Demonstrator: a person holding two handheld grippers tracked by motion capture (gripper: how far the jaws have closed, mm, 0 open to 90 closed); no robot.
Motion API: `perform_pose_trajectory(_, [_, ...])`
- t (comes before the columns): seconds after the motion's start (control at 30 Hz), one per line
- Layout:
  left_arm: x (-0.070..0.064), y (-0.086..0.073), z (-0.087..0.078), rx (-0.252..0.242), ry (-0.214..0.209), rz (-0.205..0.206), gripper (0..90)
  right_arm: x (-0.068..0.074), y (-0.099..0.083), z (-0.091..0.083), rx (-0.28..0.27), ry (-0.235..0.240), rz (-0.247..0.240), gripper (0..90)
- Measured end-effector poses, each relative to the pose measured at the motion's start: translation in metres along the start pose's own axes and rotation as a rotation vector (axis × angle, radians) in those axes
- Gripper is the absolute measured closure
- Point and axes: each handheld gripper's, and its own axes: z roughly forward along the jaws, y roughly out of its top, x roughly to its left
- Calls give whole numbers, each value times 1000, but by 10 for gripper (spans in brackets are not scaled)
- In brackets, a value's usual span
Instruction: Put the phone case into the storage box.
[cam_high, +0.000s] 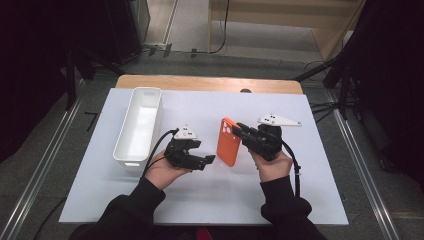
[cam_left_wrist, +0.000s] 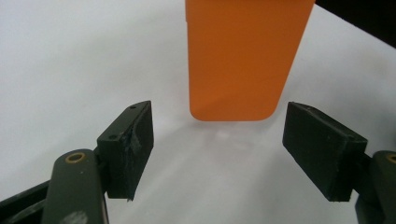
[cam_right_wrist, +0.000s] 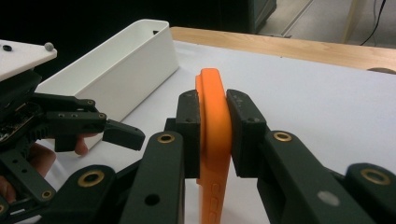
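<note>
Two tools, one per hand. The right tool (cam_right_wrist: 214, 122) clamps one orange phone case (cam_high: 228, 142) edgewise between its jaws, holding it above the white sheet (cam_high: 300, 200) near the table's centre. The left tool (cam_left_wrist: 217, 144), jaws spread wide and holding nothing, points at the case's lower end, just short of it. One long white bin (cam_high: 148, 102) stands beyond, at the left.

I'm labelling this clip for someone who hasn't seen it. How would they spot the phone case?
On the white sheet covering the table, look right of the long white bin. The phone case, clamped in the right gripper, is the scene's one orange thing.
</note>
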Motion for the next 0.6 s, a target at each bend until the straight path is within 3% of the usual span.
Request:
perform_pose_trajectory(0.2, [1,2,1,25,-20,-9,209,4,-2,4,3,1,0,745])
perform_pose_trajectory(0.3, [2,3,-1,2,-53,-3,181,6,-3,5,1,1,-3,745])
perform_pose_trajectory(0.47, [1,5,-2,-24,-60,24,2,8,-3,6,1,5,3,745])
perform_pose_trajectory(0.6, [1,7,-2,-5,-67,8,3,9,-4,7,2,5,8,745])
